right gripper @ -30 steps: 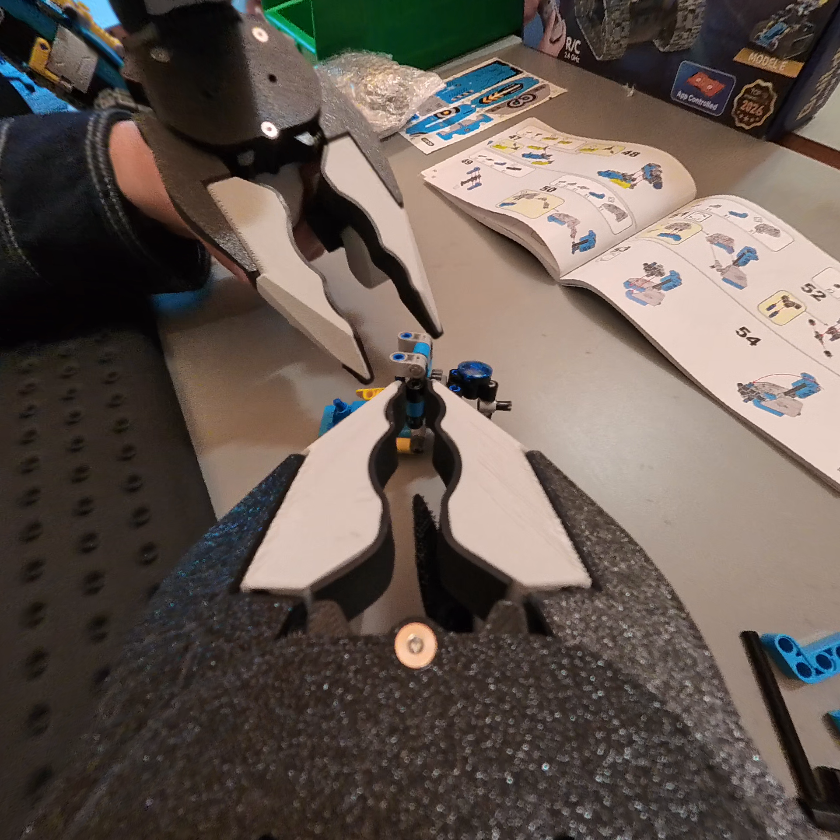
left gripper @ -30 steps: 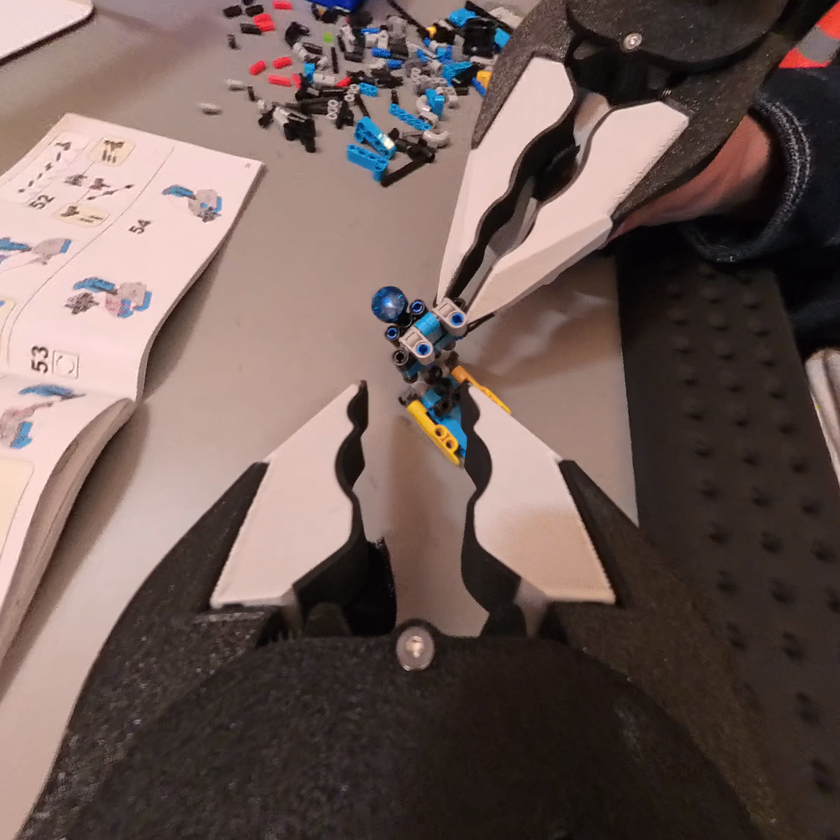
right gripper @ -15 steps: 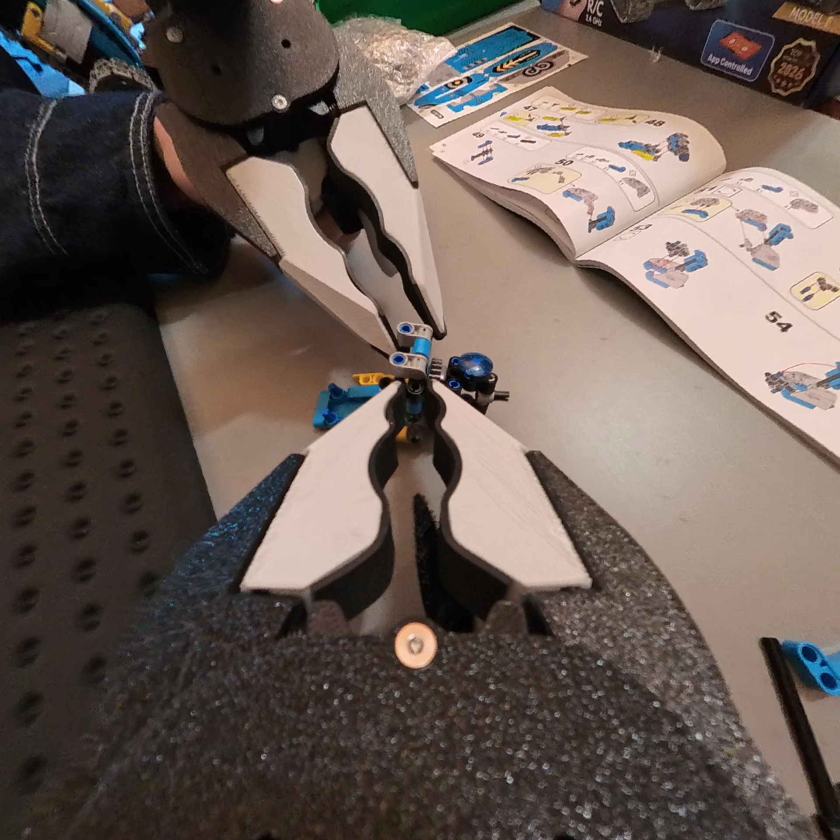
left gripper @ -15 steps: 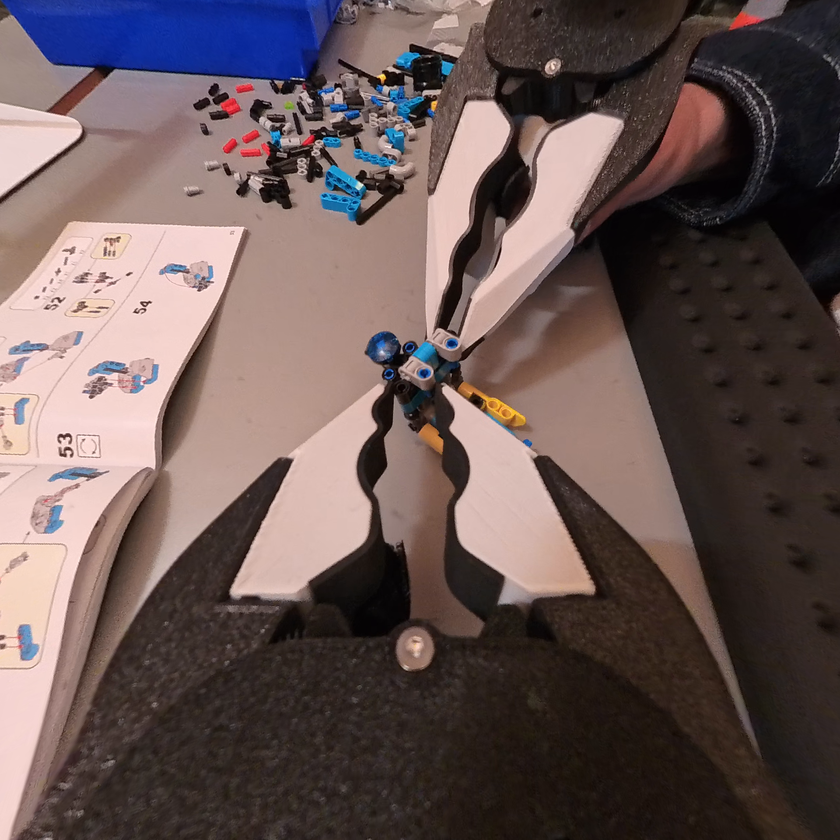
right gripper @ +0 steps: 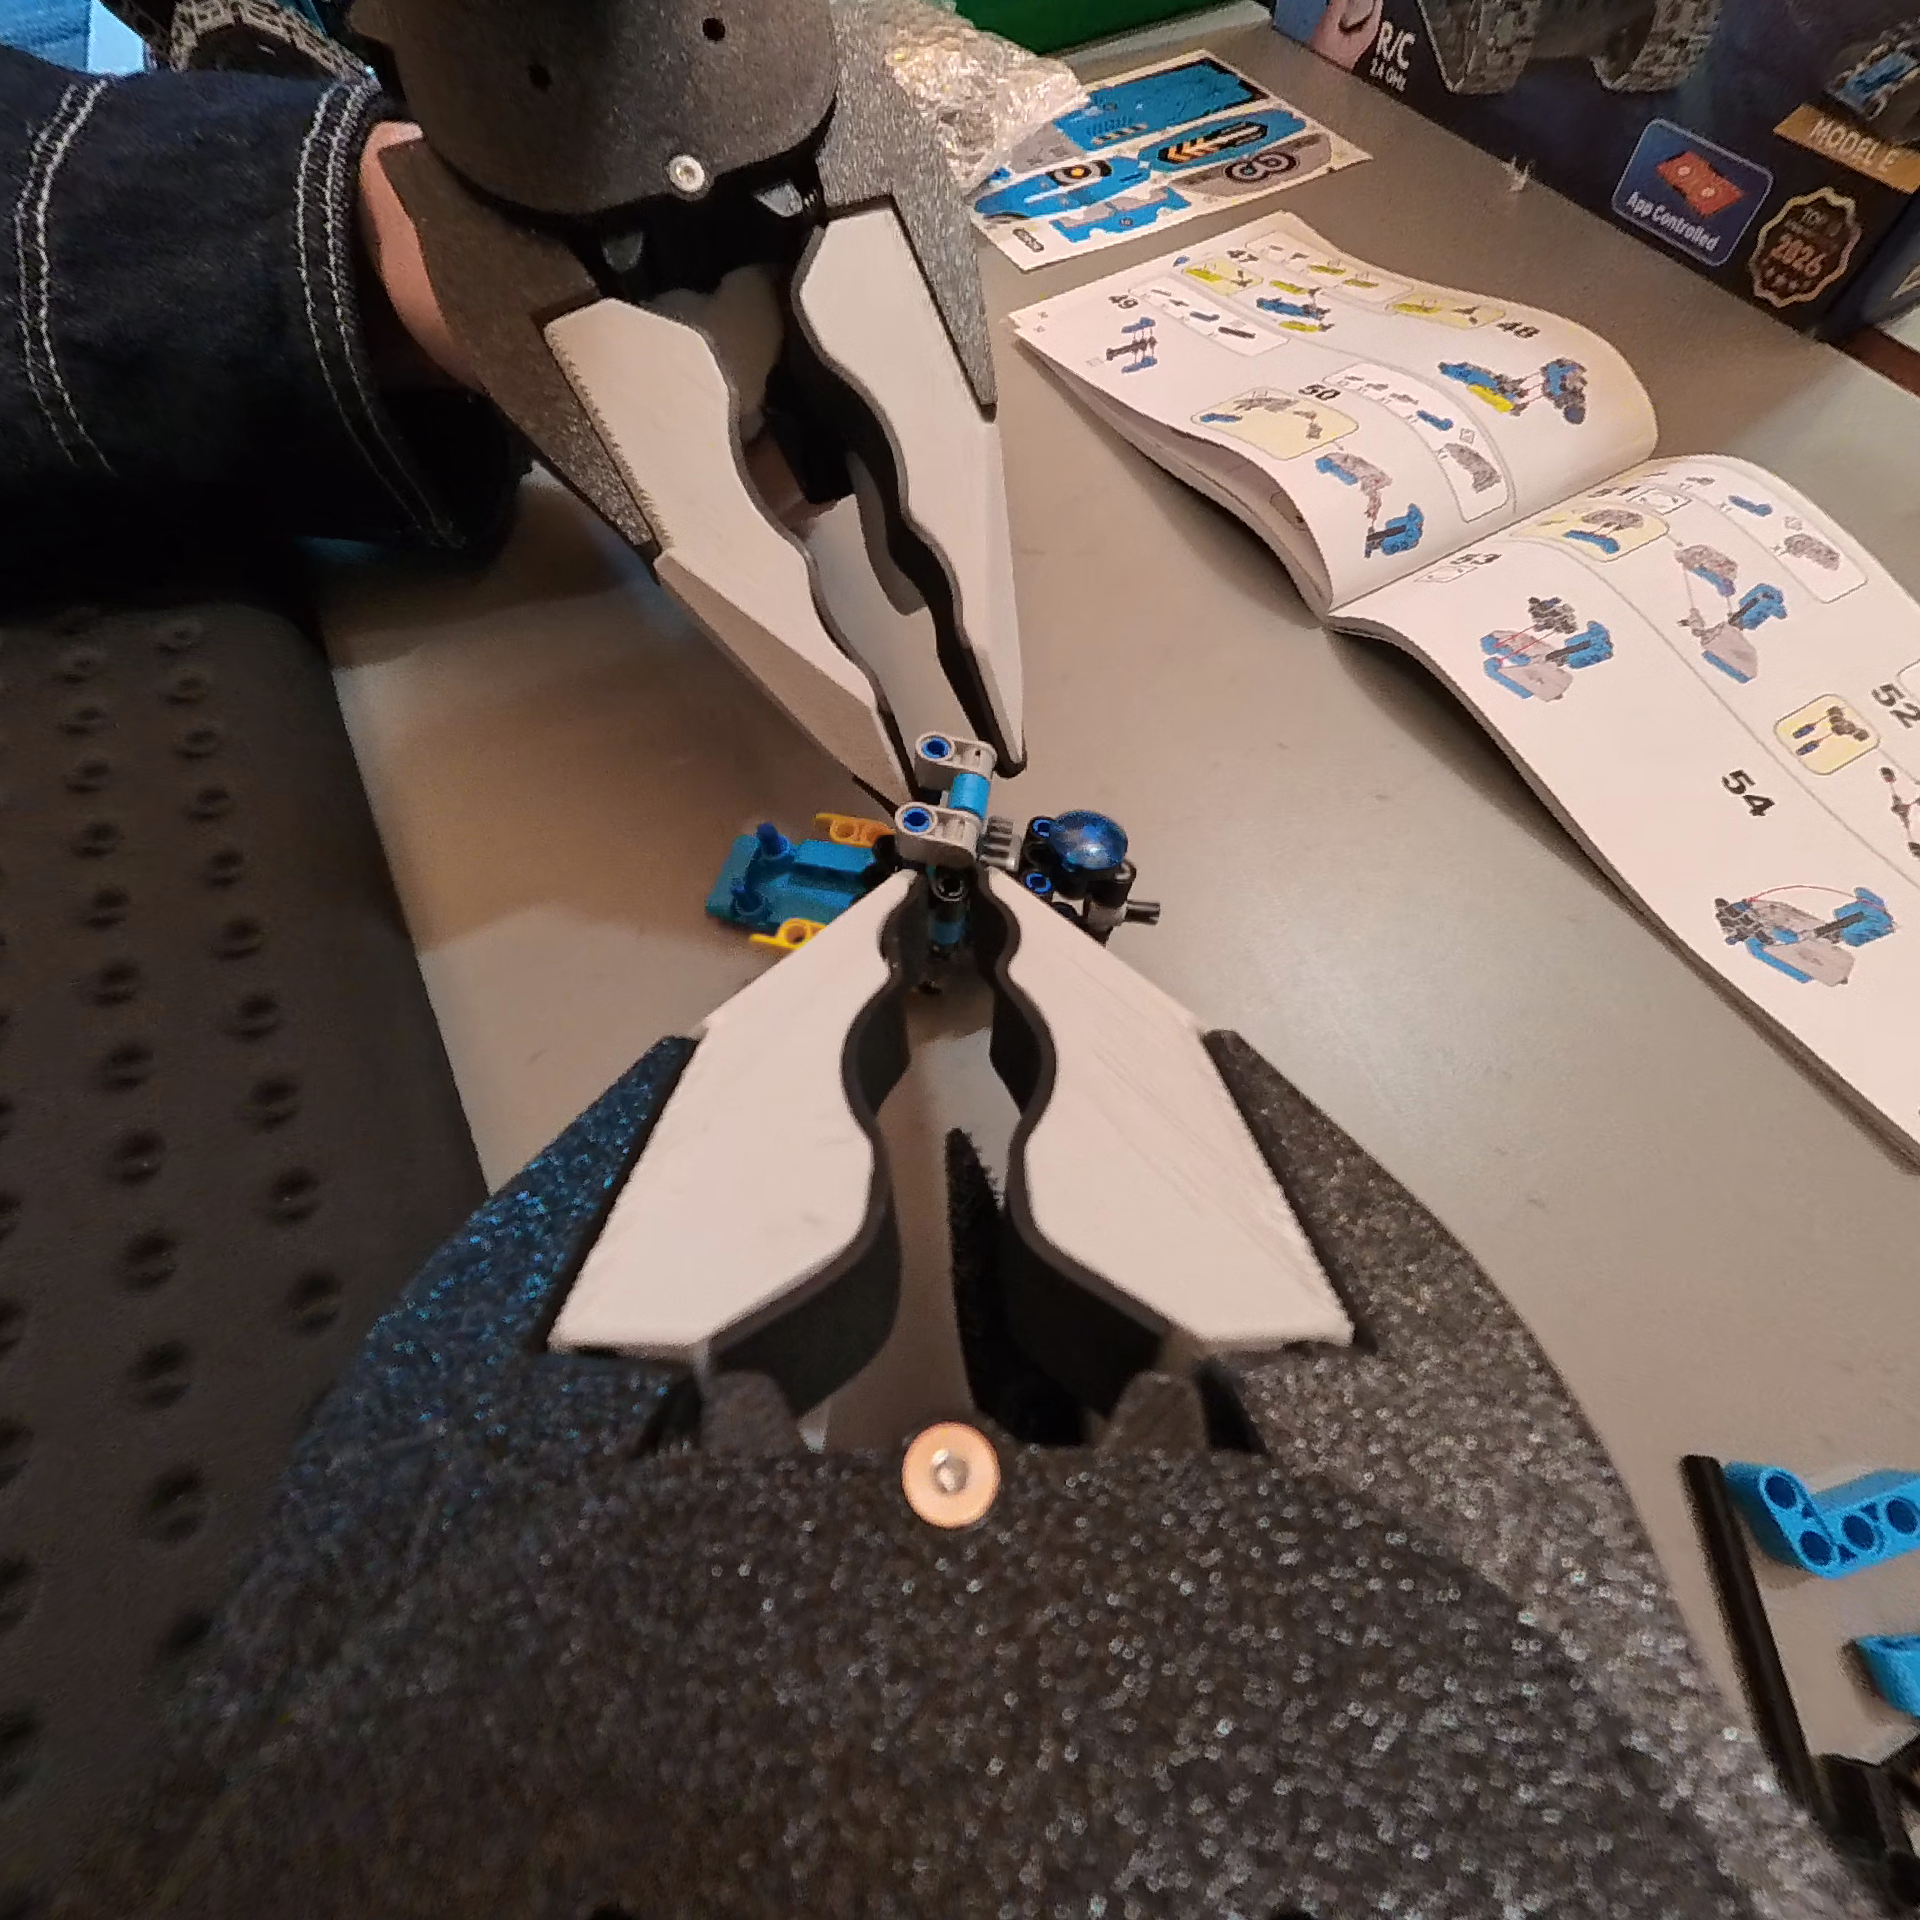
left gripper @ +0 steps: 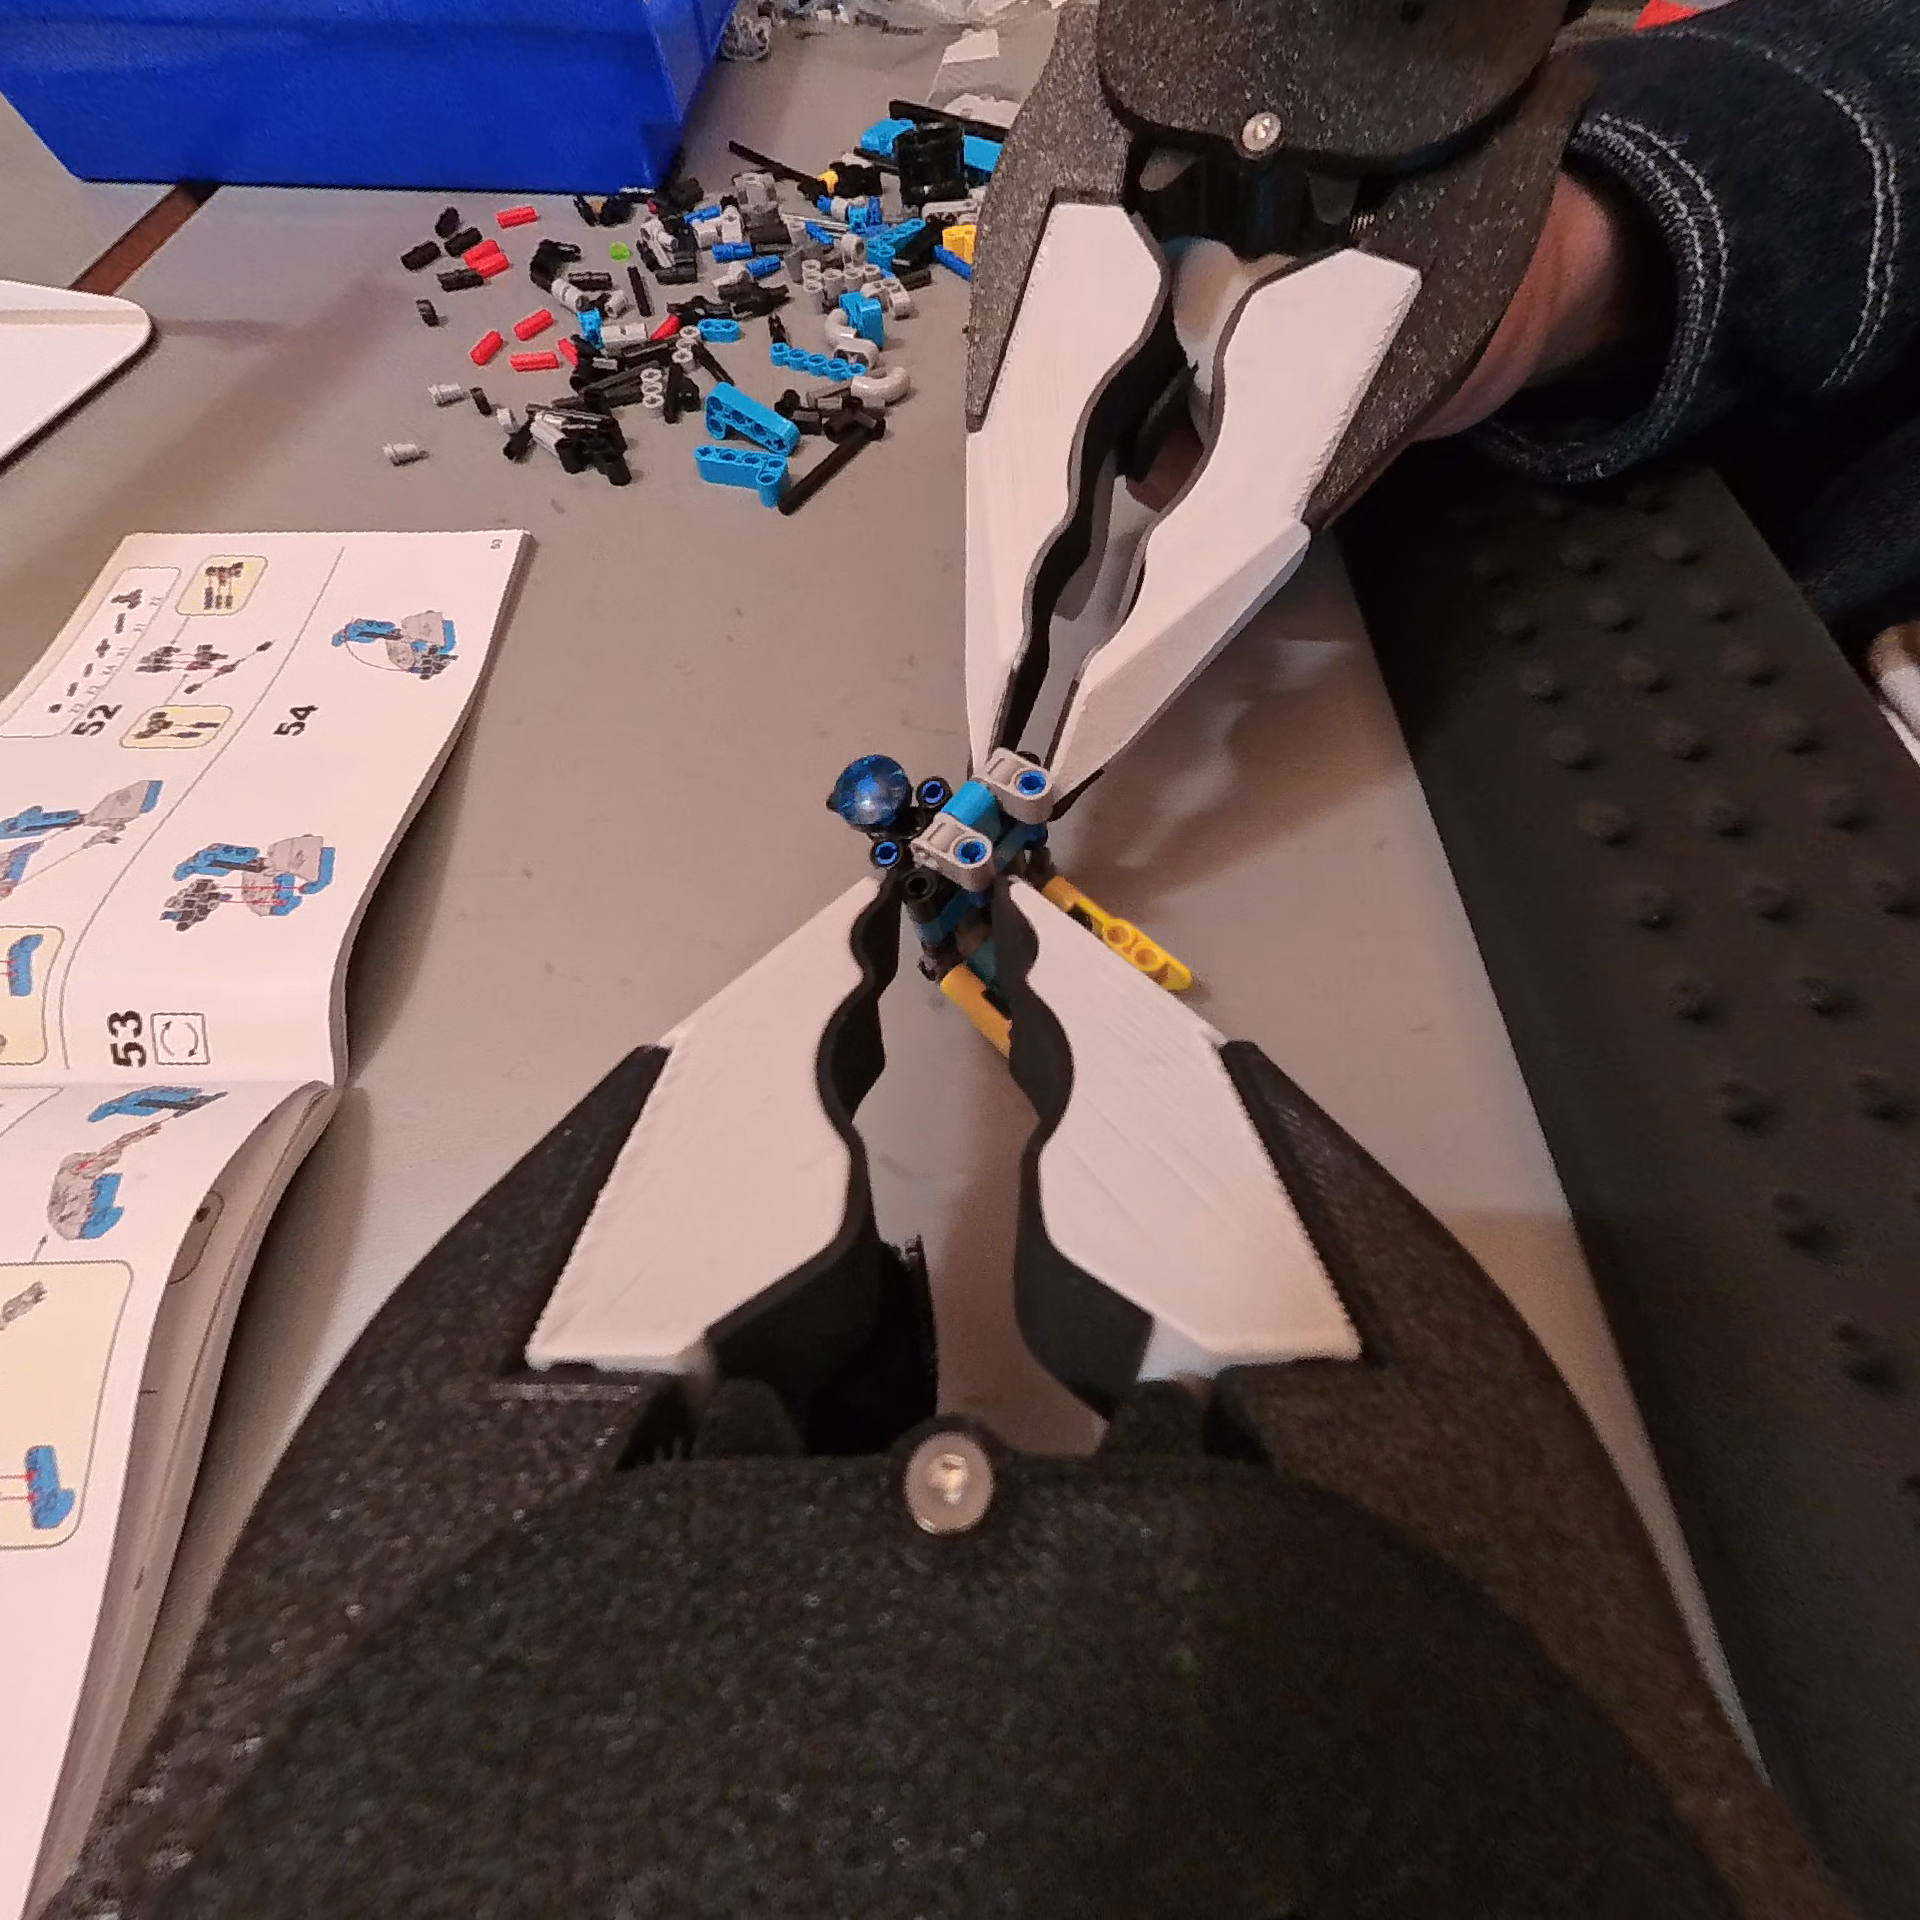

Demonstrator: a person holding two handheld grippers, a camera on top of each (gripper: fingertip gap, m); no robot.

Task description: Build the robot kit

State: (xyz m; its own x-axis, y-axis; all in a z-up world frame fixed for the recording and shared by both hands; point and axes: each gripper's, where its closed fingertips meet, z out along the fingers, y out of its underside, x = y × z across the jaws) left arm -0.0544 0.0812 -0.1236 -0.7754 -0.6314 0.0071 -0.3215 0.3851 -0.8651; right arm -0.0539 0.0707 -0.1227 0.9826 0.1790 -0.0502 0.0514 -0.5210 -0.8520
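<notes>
A small brick assembly of blue, grey and black parts, with a dark blue dome on one side, stands on the grey table. My left gripper is shut on it from the near side. My right gripper comes down from the far side, and its tips pinch the top grey connector. In the right wrist view the right gripper is shut on the assembly, and the left gripper meets it from the other side. A yellow beam and a blue plate lie at its foot.
An open instruction booklet lies beside the assembly. A pile of loose pieces and a blue bin are farther back. A black studded mat borders the table. A sticker sheet, a printed box and a blue beam also show. My left and right fingertips are right by each other. The right tips stand about 15 cm off the blue beam. My left wrist view looks at it from another angle.
My left gripper moved in and closed from wide open onto the assembly. My right gripper kept its hold, and both grippers now stand steeper over it.
</notes>
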